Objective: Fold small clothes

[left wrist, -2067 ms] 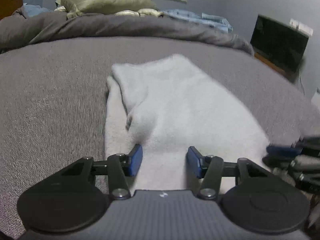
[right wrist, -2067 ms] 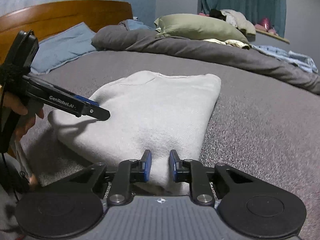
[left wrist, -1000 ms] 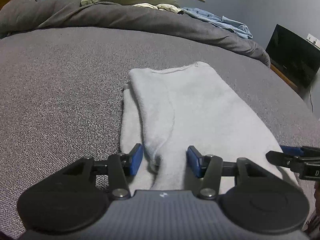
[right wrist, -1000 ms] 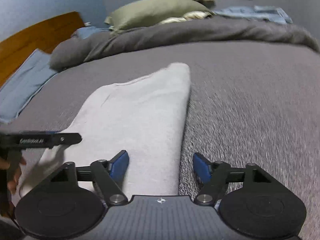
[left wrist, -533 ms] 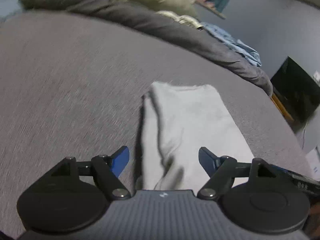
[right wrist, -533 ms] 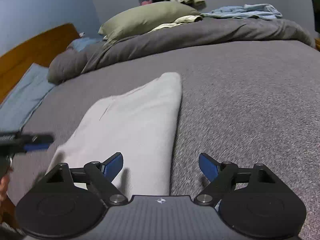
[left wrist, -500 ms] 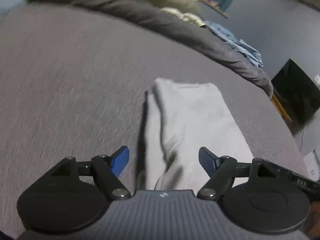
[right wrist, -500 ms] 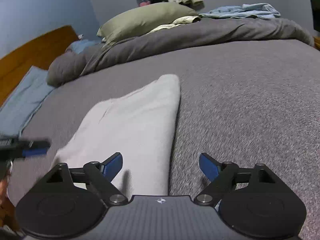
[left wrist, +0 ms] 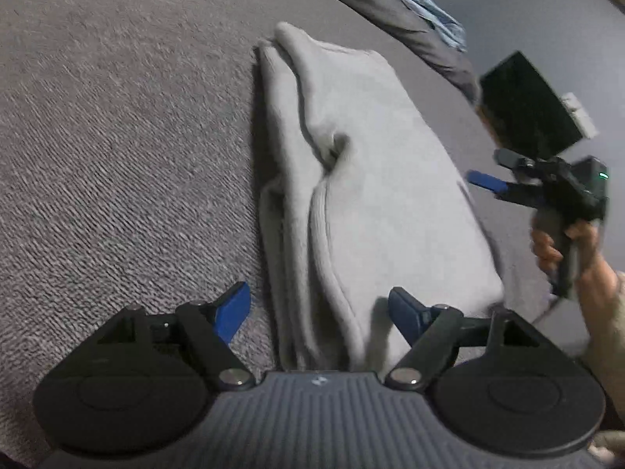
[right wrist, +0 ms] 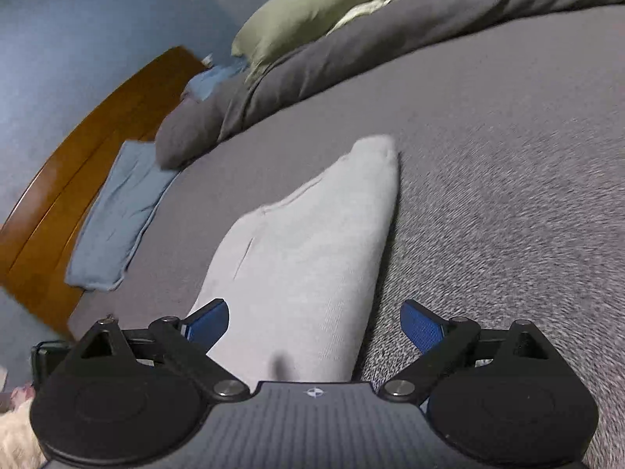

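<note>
A light grey folded garment (left wrist: 371,179) lies on the grey bed cover (left wrist: 117,136). Its stacked layers show along its left edge. My left gripper (left wrist: 318,306) is open and empty, raised above the garment's near end. In the right wrist view the same garment (right wrist: 308,258) runs away from me as a long folded strip. My right gripper (right wrist: 314,318) is open and empty above its near end. The right gripper also shows in the left wrist view (left wrist: 484,181), held in a hand beside the garment's right edge.
A rolled grey duvet (right wrist: 351,66), a green pillow (right wrist: 312,11) and a blue pillow (right wrist: 117,215) lie at the head of the bed by the wooden headboard (right wrist: 78,148). A dark screen (left wrist: 531,113) stands beyond the bed's right side.
Both grippers let go of the garment, opened wide and lifted away from it. The garment now lies flat and folded. Both views have tilted down toward the bed.
</note>
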Motion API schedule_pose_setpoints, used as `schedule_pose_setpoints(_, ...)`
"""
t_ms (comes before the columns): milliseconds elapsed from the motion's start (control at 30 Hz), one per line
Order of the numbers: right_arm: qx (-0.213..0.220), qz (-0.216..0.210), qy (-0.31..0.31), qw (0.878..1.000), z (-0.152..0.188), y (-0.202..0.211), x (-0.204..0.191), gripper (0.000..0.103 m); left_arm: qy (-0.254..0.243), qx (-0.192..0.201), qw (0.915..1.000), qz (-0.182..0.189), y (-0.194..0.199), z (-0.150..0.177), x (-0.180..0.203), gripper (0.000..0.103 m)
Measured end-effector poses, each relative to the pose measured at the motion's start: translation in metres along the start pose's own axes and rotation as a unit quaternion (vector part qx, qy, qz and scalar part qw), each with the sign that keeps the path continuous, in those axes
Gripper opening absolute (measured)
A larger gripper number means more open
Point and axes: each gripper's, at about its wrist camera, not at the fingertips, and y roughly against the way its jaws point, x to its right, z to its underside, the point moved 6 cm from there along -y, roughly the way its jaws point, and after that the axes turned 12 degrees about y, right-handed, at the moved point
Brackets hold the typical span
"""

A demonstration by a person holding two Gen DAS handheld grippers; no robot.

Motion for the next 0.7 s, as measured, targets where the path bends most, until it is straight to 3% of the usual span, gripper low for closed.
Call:
schedule_pose_setpoints(133, -0.026, -0.026, 0.018, 0.999, 0.002, -0.014, 0.005, 0.096, 0.044, 0.003, 0.9970, 0.063, -0.010, -0.001, -0.005, 0.076)
schedule_pose_setpoints(267, -0.038, -0.040, -0.007, 0.998, 0.003, -0.039, 0.016, 0.096, 0.029, 0.024, 0.9959, 0.082, -0.026, -0.002, 0.004, 0.076)
schedule_pose_setpoints(367, -0.032, -0.045, -0.016, 0.998, -0.003, -0.057, 0.029, 0.096, 0.071, 0.048, 0.9895, 0.116, -0.031, -0.007, -0.001, 0.076)
schedule_pose_setpoints(467, -0.020, -0.068, -0.026, 0.997, -0.010, -0.077, 0.037, 0.096, 0.066, 0.054, 0.9882, 0.127, -0.035, -0.009, 0.002, 0.076)
schedule_pose_setpoints(633, -0.001, -0.107, -0.011, 0.994, -0.028, -0.109, 0.037, 0.092, 0.075, 0.058, 0.9855, 0.141, -0.039, -0.009, -0.007, 0.045)
schedule_pose_setpoints(700, 0.011, -0.121, -0.005, 0.993, -0.037, -0.122, 0.039, 0.090, 0.086, 0.058, 0.9824, 0.156, -0.041, -0.009, -0.015, 0.042)
